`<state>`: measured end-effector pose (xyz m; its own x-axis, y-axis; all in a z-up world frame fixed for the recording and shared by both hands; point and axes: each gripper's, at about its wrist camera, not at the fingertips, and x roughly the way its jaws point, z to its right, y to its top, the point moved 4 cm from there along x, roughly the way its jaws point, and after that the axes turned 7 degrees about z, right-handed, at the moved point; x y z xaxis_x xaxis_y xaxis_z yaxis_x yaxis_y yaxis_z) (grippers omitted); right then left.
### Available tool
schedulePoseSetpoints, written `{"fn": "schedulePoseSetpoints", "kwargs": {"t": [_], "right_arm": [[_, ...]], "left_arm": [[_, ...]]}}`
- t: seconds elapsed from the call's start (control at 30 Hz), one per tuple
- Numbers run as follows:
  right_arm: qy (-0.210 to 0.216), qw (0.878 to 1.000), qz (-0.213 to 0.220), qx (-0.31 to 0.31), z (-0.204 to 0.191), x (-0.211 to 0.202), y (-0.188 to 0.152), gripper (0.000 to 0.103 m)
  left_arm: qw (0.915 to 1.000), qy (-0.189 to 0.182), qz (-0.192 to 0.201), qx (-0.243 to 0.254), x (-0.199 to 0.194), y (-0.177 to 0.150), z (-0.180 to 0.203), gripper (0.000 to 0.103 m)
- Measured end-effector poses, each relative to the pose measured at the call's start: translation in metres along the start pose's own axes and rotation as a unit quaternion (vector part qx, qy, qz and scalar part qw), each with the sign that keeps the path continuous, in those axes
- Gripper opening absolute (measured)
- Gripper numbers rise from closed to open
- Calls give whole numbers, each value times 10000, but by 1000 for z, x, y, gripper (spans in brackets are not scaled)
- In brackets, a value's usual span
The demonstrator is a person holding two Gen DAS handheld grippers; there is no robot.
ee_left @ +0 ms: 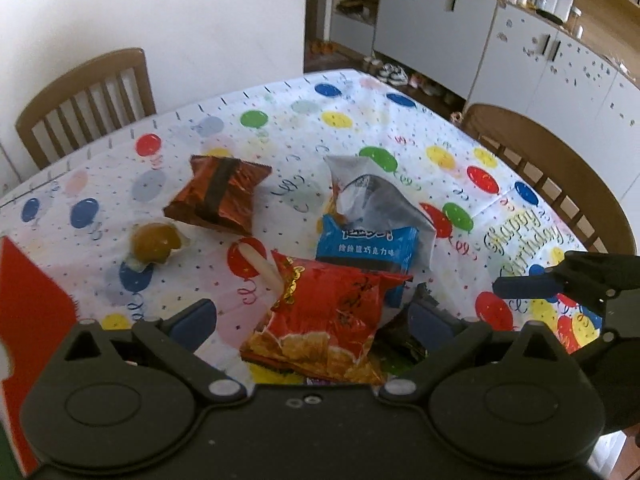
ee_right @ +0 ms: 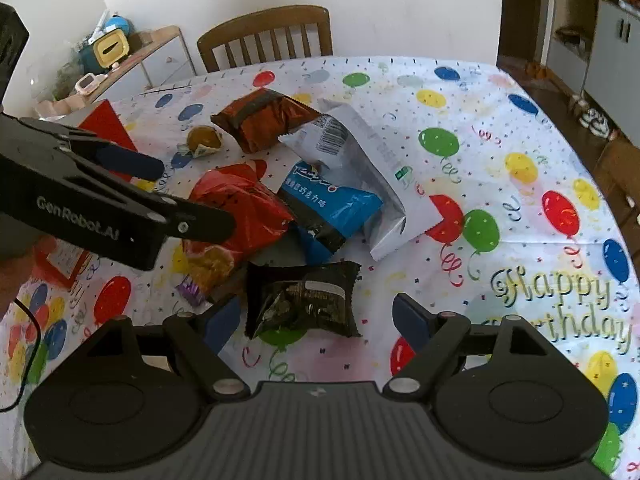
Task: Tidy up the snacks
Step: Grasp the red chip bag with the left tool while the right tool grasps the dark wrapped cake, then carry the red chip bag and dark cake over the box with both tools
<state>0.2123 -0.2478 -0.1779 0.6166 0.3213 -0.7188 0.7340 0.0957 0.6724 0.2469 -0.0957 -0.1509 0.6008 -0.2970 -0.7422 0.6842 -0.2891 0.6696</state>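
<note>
Here, a heap of snack packets lies near the middle of the surface (ee_right: 500, 128), which wears a balloon-print birthday cloth. Red crinkled packet (ee_left: 328, 312): long axis runs from near-left to far-right in the left wrist view, one corner pointing at the blue packet (ee_left: 364, 246). Blue packet lies partly under a silver-white bag (ee_right: 360, 168), whose long axis slants away toward the far chair (ee_right: 266, 36), barcode end furthest. Black packet (ee_right: 304, 300): squarish, lying flat at the near edge of the heap, long axis across the right wrist view. Brown foil packet (ee_right: 262, 118) sits apart at the far side, its dark band across the width. Just beside it, a small round sweet in clear wrap (ee_right: 203, 140). A pale stick-shaped piece (ee_left: 260, 260) pokes out from under the red packet, pointing away to the left.

Left gripper (ee_left: 316, 320): jaws spread, straddling the red packet, pads not pressing it. Right gripper (ee_right: 316, 322): jaws spread wide, the black packet between the fingers, no contact seen. Each gripper shows in the other's view, close together over the heap.

A red box (ee_right: 106, 126) stands at the left edge of the surface. Second chair (ee_left: 560, 168) to the right; cabinets (ee_left: 436, 12) beyond.
</note>
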Motion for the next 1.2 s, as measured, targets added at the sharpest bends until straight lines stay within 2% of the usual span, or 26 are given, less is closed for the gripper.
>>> {"fn": "schedulePoseSetpoints", "kwargs": {"t": [0.2,0.4,0.5,0.63,0.7,0.77,0.97,1.2], "right_arm": [[88,9996,-200,197,3,19,1,83],[160,9988,-321,334,2,29,-1,83],[145,9990,-302,302,0,30,0,79],[135,9990,-307,285,-1,30,2,63],[88,9994,-279,182,-3,29,3,59],[56,9997,-242,61,-7,28,3,53],[-18,9999,-164,41,-9,21,2,50],[-37,10000,12,56,-12,-1,8,49]], "left_arm": [[9994,-158,-299,32,23,1,-4,97],[9978,-388,-546,-22,38,-3,-5,85],[9973,-451,-577,-37,41,-4,-6,82],[9970,-498,-583,-64,41,-3,-7,79],[9970,-499,-588,-69,40,-3,-7,77],[9972,-462,-593,-64,40,-3,-6,73],[9977,-382,-556,-104,37,-4,-5,68],[9982,-323,-417,-286,22,-1,-8,67]]}}
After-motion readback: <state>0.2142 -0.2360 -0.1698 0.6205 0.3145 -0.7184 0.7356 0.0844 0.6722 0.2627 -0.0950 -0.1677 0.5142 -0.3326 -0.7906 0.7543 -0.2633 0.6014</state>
